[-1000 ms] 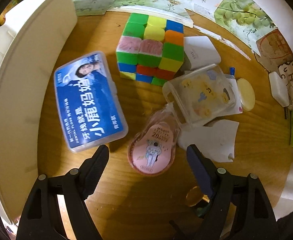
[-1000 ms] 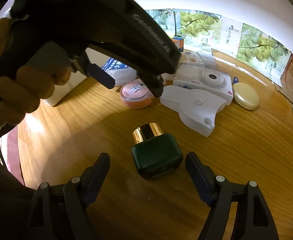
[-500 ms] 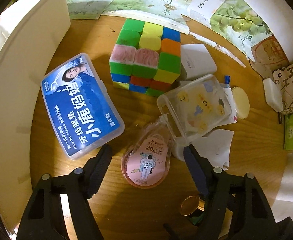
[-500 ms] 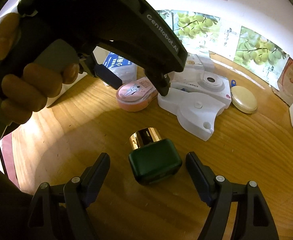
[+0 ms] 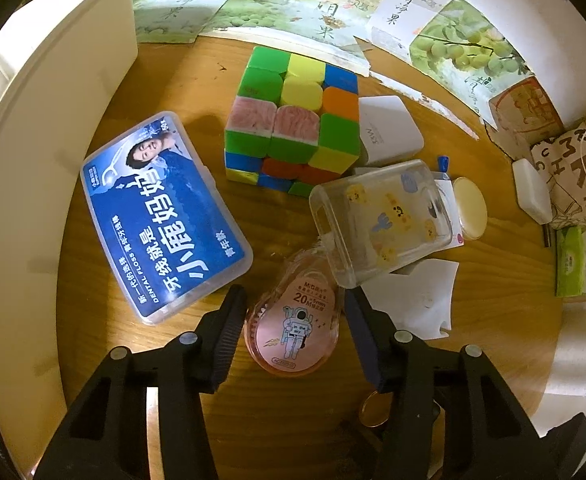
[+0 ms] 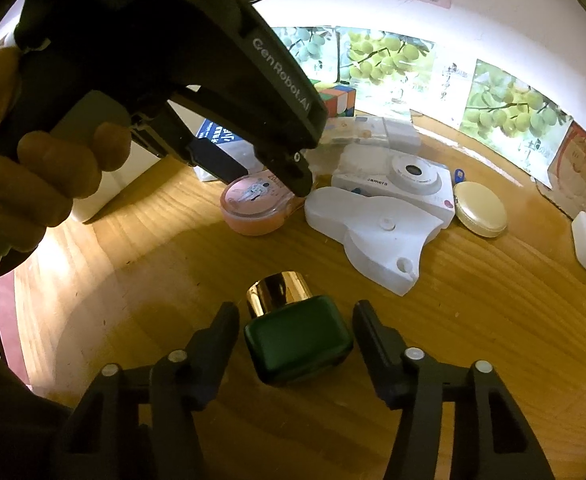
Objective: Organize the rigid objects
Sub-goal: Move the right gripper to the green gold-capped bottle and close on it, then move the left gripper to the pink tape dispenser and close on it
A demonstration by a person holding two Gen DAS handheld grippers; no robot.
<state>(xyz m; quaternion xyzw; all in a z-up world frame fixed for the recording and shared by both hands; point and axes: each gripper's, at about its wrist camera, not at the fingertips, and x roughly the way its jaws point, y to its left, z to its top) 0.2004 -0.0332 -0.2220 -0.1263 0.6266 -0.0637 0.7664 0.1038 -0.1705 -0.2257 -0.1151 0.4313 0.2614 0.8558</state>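
My left gripper [image 5: 293, 328] has been closing around the pink correction tape [image 5: 293, 332], pads just short; a clear case [image 5: 381, 220] crowds it. My right gripper [image 6: 295, 332], closing too, brackets the green bottle [image 6: 299, 344] without contact, seen only in its own view.

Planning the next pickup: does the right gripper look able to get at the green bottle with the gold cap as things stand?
Probably yes. The green bottle lies on its side between the right gripper fingers, whose jaws have just been closing, small gaps remaining. Nothing blocks it; the left gripper works apart at the pink tape dispenser.

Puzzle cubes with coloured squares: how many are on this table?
1. The puzzle cube sits at the back of the wooden table, between the blue floss box and a white block. Others may be hidden.
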